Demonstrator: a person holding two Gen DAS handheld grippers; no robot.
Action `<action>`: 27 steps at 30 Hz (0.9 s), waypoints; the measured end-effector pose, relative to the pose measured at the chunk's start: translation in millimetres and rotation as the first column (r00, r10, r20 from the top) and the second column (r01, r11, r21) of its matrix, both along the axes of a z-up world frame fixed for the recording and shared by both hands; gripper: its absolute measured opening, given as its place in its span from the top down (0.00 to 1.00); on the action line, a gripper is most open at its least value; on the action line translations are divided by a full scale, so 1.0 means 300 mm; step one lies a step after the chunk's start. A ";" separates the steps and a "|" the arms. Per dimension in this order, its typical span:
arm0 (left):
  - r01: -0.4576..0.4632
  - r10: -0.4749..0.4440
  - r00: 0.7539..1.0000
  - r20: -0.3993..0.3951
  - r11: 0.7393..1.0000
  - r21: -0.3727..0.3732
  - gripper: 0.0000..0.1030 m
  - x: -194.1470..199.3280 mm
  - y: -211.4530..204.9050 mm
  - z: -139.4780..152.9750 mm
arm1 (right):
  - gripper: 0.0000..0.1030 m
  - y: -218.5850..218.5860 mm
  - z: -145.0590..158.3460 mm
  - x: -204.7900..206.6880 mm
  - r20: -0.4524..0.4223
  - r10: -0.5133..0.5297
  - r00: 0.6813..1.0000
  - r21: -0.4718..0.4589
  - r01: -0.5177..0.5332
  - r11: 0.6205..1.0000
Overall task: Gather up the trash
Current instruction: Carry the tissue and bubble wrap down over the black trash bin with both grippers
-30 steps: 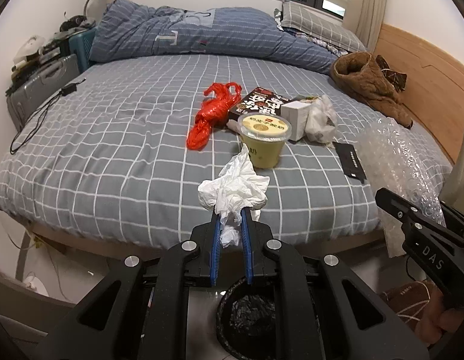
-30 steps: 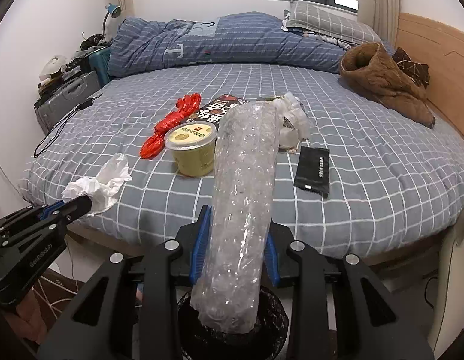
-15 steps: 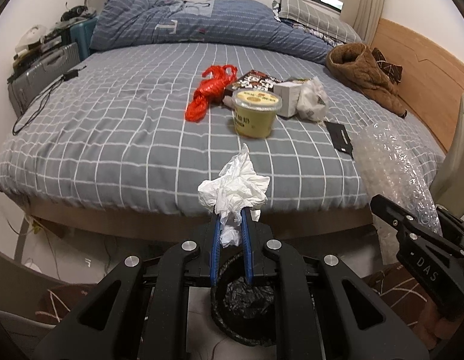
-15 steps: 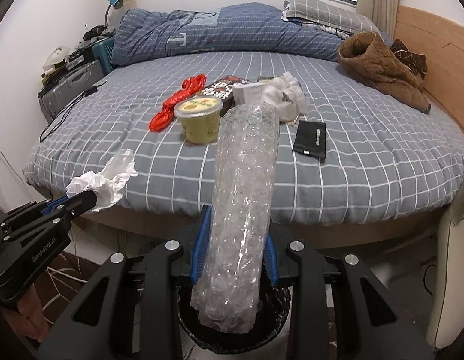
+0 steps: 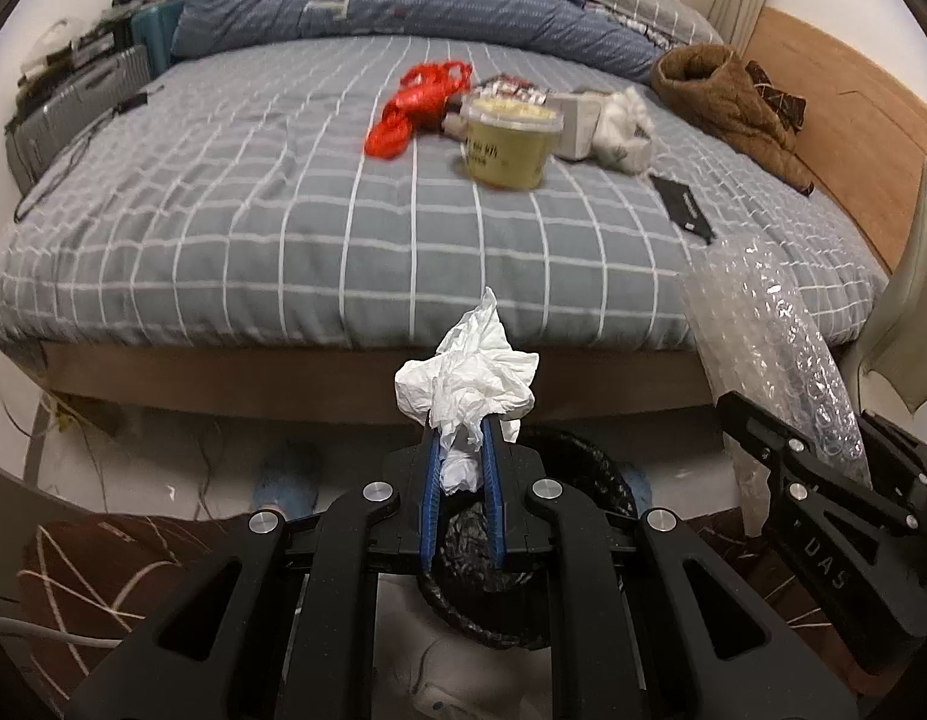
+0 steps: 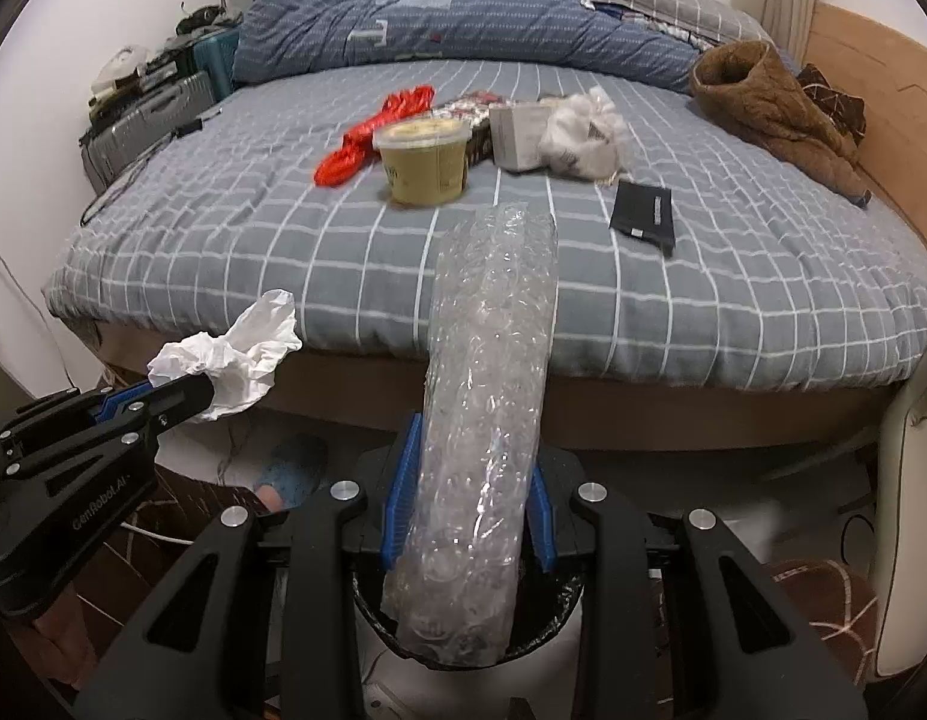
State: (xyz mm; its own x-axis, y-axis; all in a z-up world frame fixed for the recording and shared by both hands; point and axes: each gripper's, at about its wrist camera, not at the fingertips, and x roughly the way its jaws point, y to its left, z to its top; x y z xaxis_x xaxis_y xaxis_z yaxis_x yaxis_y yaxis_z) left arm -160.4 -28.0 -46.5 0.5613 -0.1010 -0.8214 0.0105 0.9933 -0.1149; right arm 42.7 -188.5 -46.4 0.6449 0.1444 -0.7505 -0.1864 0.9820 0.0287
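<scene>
A: Where is the trash at this moment?
B: Two pieces are held. The left gripper (image 5: 461, 468) is closed on a crumpled white tissue (image 5: 468, 372); its blue pads (image 5: 428, 492) press the lower part and the rest stands out above them. The right gripper (image 6: 469, 498) is closed on a roll of bubble wrap (image 6: 490, 396), which stands up between the pads and hangs down below them.

A: And the bin?
B: A bin (image 6: 559, 612) with a black liner is on the floor under both grippers, near the foot of the bed (image 6: 763, 276). In the right wrist view the low end of the bubble wrap is over its mouth; I cannot tell if it touches the liner. In the left wrist view the tissue is above the bin's far rim.

A: What stays on the bed?
B: Far from the grippers, in the middle of the grey checked cover, there is a yellow tub (image 6: 427, 165) with a lid. To its left lies a red bag (image 6: 367, 138). Behind the tub is a dark packet (image 6: 472, 111), and to the right a white box (image 6: 517, 129) touching a crumpled white bag (image 6: 583, 135). Nearer and to the right lies a flat black pouch (image 6: 643, 216), apart from the others.

A: Anything more?
B: A brown coat (image 6: 769, 108) at the far right and a blue quilt (image 6: 433, 21) at the far end.
</scene>
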 end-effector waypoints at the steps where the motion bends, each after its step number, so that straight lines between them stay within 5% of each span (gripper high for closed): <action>1: -0.001 0.001 1.000 -0.006 1.000 0.000 0.88 0.002 0.002 -0.013 | 0.70 0.000 -0.017 0.004 -0.010 0.000 1.000 0.000 0.000 1.000; 13: 0.033 -0.033 0.990 -0.135 0.999 -0.001 0.88 0.057 -0.013 -0.245 | 0.70 0.008 -0.276 0.064 -0.189 0.016 0.982 -0.013 -0.019 1.000; 27: 0.020 -0.020 0.961 -0.275 1.000 -0.002 0.88 0.175 -0.006 -0.426 | 0.70 0.039 -0.455 0.169 -0.329 0.017 0.944 -0.009 -0.021 1.000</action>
